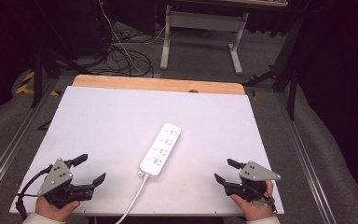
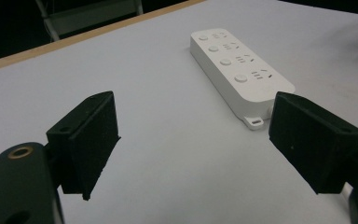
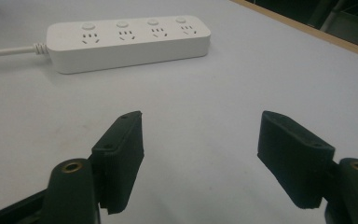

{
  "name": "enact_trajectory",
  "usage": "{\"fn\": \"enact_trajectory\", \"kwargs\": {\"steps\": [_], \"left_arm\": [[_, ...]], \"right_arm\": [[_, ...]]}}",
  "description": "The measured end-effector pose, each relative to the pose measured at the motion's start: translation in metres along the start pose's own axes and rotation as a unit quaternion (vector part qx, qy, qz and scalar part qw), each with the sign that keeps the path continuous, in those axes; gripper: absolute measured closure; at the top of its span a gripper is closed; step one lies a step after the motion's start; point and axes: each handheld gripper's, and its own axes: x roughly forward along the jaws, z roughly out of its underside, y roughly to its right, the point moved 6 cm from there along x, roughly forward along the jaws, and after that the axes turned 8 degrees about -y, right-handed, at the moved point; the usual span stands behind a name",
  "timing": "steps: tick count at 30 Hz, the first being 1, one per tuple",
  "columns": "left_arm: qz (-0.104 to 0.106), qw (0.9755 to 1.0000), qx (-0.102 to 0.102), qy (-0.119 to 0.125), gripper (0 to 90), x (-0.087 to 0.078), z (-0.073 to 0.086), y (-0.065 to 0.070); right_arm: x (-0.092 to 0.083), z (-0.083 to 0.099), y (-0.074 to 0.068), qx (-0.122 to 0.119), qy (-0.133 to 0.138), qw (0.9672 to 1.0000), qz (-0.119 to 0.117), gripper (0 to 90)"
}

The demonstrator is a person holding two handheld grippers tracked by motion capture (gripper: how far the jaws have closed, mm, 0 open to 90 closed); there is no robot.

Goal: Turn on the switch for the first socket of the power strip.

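Observation:
A white power strip [image 1: 161, 149] with several sockets and buttons lies near the middle of the white table top [image 1: 121, 121], its cable [image 1: 133, 200] running off the near edge. My left gripper [image 1: 89, 169] rests at the near left, open, nothing between its jaws; the power strip [image 2: 240, 70] lies ahead of it, to the right. My right gripper [image 1: 227, 170] sits at the near right, also open and empty, with the power strip [image 3: 128, 42] beyond its jaws, to the left.
A wooden strip [image 1: 158, 85] borders the table's far edge. Beyond it stand a white desk frame [image 1: 203, 35] and a tangle of cables [image 1: 126, 58] on the floor. Dark curtains close off both sides.

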Motion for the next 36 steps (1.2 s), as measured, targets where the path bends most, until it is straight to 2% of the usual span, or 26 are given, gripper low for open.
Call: {"fn": "enact_trajectory", "kwargs": {"steps": [4, 7, 9, 15, 19, 20, 24, 28, 32, 36], "left_arm": [[0.005, 1.0000, -0.007, -0.003, 16.4, 0.000, 0.000, -0.001], [-0.002, 1.0000, 0.000, -0.008, 16.5, -0.001, 0.000, -0.001], [-0.015, 0.9998, 0.004, -0.009, 16.5, 0.000, 0.000, -0.002], [-0.018, 0.9996, 0.011, -0.016, 16.5, 0.001, 0.001, -0.001], [-0.007, 0.9997, 0.004, -0.021, 21.0, -0.001, -0.001, -0.001], [0.003, 0.9997, -0.006, -0.024, 21.8, -0.001, -0.002, -0.001], [0.007, 0.9995, 0.000, -0.030, 26.5, -0.002, -0.004, -0.001], [0.007, 0.9990, 0.017, -0.042, 29.4, -0.002, -0.008, 0.001], [0.009, 0.9988, 0.021, -0.044, 30.9, -0.001, -0.014, 0.001], [0.022, 0.9988, 0.016, -0.040, 32.4, 0.001, -0.023, 0.004]], "right_arm": [[0.001, 0.000, 0.000, -0.002, -0.002, 1.0000, 0.003, 32.3], [0.001, 0.000, -0.001, -0.001, -0.002, 1.0000, 0.002, 32.4], [0.002, 0.001, -0.001, 0.000, -0.006, 1.0000, 0.001, 32.5], [0.003, 0.001, -0.002, -0.003, -0.010, 0.9999, 0.002, 32.8], [0.004, 0.001, -0.003, -0.003, -0.011, 0.9999, 0.001, 32.9], [0.004, 0.001, -0.003, -0.004, -0.011, 0.9999, 0.000, 32.9], [0.004, 0.001, -0.003, -0.005, -0.013, 0.9999, 0.001, 32.9], [0.005, 0.001, -0.003, -0.005, -0.014, 0.9999, 0.001, 32.9], [0.005, 0.001, -0.004, -0.006, -0.015, 0.9999, 0.000, 32.9], [0.006, 0.001, -0.005, -0.008, -0.017, 0.9998, 0.000, 33.2]]}}
